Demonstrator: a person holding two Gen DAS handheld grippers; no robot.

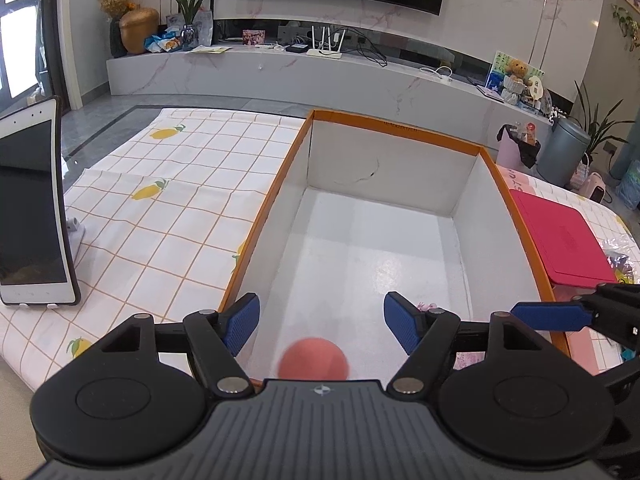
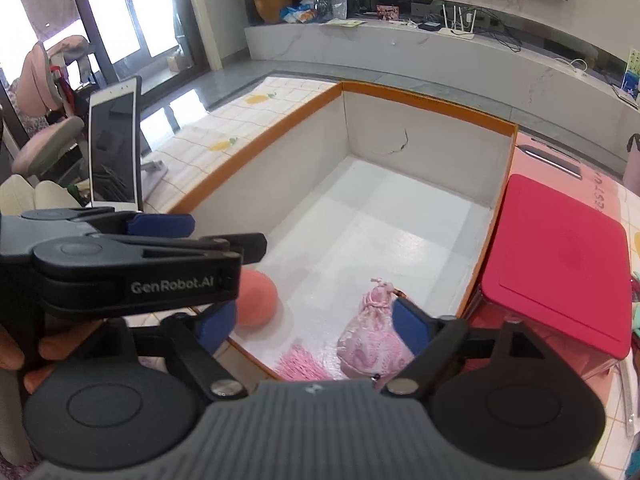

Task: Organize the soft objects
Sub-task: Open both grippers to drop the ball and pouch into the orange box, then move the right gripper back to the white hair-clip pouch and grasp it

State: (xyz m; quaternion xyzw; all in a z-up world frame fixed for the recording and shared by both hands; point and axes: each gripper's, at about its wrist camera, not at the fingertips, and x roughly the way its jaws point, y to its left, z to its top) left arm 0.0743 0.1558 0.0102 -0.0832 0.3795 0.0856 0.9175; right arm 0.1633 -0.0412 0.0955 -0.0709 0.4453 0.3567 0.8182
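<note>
A surface draped in a white cloth with an orange grid and lemon prints (image 1: 168, 216) carries a large open cardboard box with orange rim and white inside walls (image 1: 384, 168), which fills the middle of both wrist views; just right of the box lies a flat magenta plastic lid (image 2: 560, 260) on a clear container, and left of it a white tablet with a dark screen (image 1: 32, 208) stands upright on a small stand; the black left gripper with blue pads (image 1: 320, 326) hangs over the near end of the box, its jaws spread wide and holding nothing; the matching right gripper (image 2: 308, 330) hangs beside it over the near right corner, jaws likewise spread and empty, with one blue pad (image 2: 410, 330) just beside a pouch; on the white box floor, near the front wall, rests a round salmon-pink soft ball (image 2: 256, 300), seen blurred below the left gripper in its own view; to the ball's right in the same end of the box sits a small pink brocade drawstring pouch (image 2: 368, 340), its tied neck upward; a pink fringed tassel (image 2: 304, 364) lies flat on the floor between ball and pouch, touching the pouch's base.
</note>
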